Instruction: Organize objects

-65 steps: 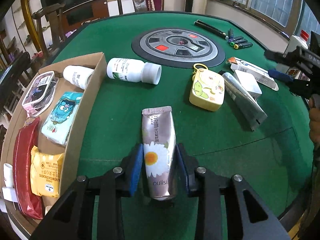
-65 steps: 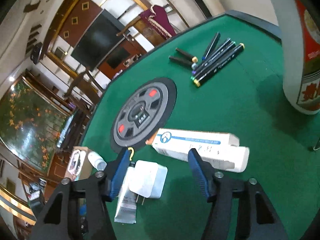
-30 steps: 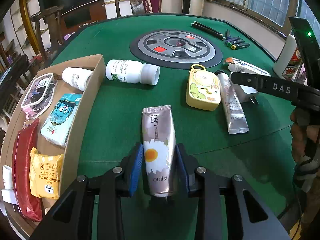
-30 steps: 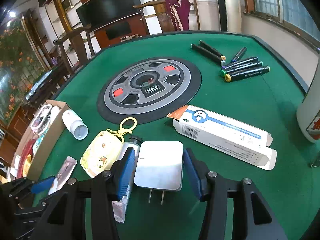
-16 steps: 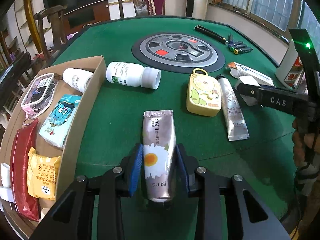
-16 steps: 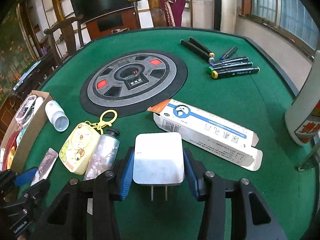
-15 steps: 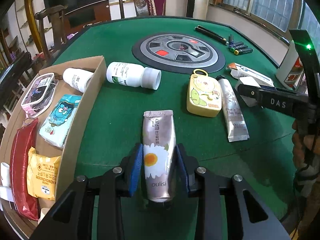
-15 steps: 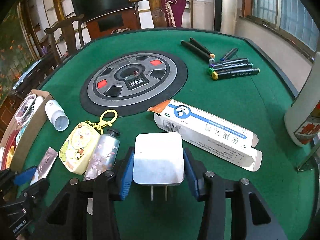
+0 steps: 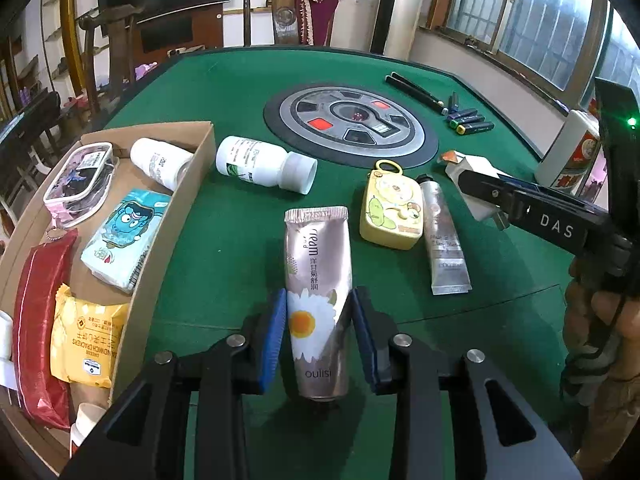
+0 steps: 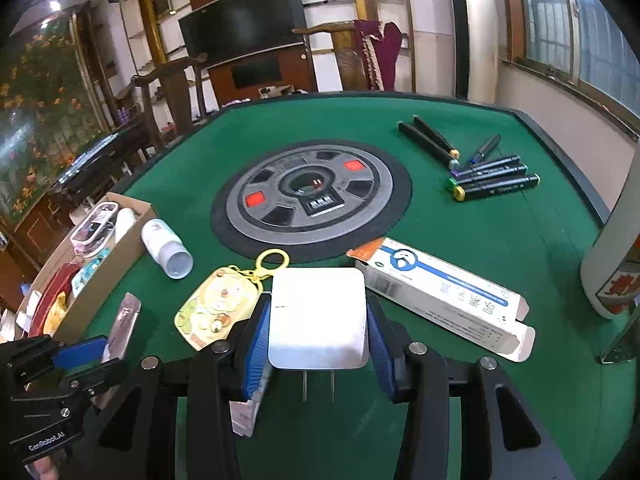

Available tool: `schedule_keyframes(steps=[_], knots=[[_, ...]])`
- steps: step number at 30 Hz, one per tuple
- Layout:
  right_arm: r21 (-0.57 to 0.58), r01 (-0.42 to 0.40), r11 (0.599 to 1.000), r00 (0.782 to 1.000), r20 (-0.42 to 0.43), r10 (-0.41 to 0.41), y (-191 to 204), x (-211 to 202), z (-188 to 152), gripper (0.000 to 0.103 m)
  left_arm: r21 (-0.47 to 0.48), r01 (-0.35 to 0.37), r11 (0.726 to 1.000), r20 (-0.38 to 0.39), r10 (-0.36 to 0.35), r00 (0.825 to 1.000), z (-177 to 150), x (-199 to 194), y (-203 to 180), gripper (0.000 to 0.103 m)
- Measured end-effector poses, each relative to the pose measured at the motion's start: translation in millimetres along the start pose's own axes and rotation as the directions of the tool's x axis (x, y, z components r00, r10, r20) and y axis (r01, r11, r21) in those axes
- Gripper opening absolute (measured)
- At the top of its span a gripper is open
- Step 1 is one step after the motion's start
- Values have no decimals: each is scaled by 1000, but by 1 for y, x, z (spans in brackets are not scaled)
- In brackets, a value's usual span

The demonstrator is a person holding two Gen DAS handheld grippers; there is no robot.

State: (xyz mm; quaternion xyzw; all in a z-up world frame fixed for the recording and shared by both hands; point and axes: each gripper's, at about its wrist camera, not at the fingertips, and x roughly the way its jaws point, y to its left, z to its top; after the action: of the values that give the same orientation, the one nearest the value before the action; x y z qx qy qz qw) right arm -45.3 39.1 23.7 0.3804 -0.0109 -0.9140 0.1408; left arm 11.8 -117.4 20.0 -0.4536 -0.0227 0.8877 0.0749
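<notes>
My left gripper (image 9: 319, 330) is shut on a silver hand cream tube with a daisy print (image 9: 318, 292), which lies lengthwise on the green table. My right gripper (image 10: 318, 336) is shut on a white plug charger (image 10: 318, 318) and holds it raised, prongs toward me; it also shows in the left wrist view (image 9: 476, 188). A cardboard box (image 9: 176, 216) at the left holds a clear pouch, a white bottle, a tissue pack, crackers and a red packet.
On the table lie a white bottle (image 9: 264, 164), a yellow keychain case (image 9: 392, 210), a small silver tube (image 9: 444, 240), a long white carton (image 10: 440, 294), several markers (image 10: 476, 168) and a round control panel (image 10: 312, 196). A tall white bottle (image 10: 616, 256) stands at the right.
My right gripper has closed on the charger and lifted it off the table. My left gripper has stayed shut on the cream tube.
</notes>
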Motion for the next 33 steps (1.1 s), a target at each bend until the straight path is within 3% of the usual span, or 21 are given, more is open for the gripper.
schedule_keyframes(steps=[16,17,18,26,28,30,31,33], knots=[[-41,-67,997,996,52,70,15,-10,-1,48,-72,17,997,120,-9,993,12,-39,19,32],[-42,-70,997,996,52,72,16,-11,-1,48,-73,15,997,124,-6,992,12,-41,20,23],[-43,-72,996,996,53,74,16,-11,-1,48,-72,17,997,124,-8,992,13,-43,21,0],[-43,-87,995,995,49,89,18,-10,-1,48,-81,16,997,103,-8,995,16,-45,30,1],[-40,-89,995,995,46,91,17,-9,-1,48,-112,37,993,77,-29,997,17,-35,34,10],[-39,-91,995,995,46,93,17,-9,-1,48,-152,23,988,32,-18,999,19,-22,38,58],[-39,-92,995,994,47,94,17,-10,-1,48,-175,13,985,25,-8,1000,20,-16,40,65],[-39,-95,995,994,51,97,17,-10,-1,48,-193,-13,981,32,19,999,24,-8,41,66]])
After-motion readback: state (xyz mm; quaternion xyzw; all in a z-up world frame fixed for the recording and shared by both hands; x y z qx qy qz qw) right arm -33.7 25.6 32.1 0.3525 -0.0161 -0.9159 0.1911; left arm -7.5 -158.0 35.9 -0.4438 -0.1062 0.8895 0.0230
